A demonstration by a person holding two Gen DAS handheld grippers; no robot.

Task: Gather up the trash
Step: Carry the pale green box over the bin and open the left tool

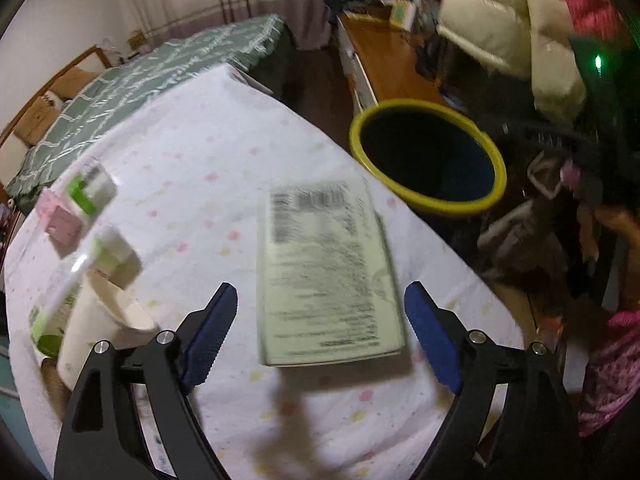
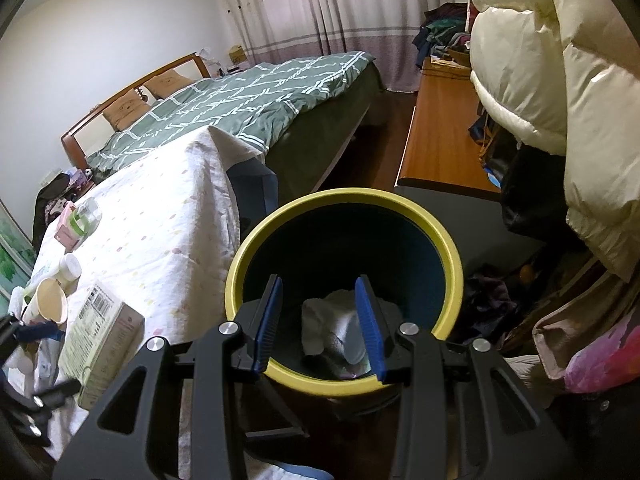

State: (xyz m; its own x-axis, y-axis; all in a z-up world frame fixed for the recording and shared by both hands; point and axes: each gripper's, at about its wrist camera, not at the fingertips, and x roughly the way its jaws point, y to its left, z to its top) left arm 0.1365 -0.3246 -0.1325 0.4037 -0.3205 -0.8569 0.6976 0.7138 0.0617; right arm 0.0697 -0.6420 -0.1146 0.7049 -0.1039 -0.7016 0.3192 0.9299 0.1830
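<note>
Through the left wrist I see my left gripper (image 1: 320, 336) spread wide above the box (image 1: 328, 276) on the table (image 1: 192, 160), while only the right wrist shows my right gripper (image 2: 319, 328), part-open and empty, over crumpled trash (image 2: 332, 320) inside the bin (image 2: 344, 196).

My right gripper (image 2: 319, 322) partly open and empty over the yellow-rimmed bin (image 2: 452, 264), crumpled tissue (image 2: 328, 320) inside, flat carton (image 2: 102, 336) near left on the table (image 2: 168, 216)

A bed (image 2: 240, 100) with a green patterned cover and a wooden headboard (image 2: 132, 92) is set against a white wall (image 2: 100, 20). Striped curtains (image 2: 320, 8) are drawn behind it. A dark floor (image 2: 384, 148) and a long wooden cabinet (image 2: 444, 128) are seen alongside.
</note>
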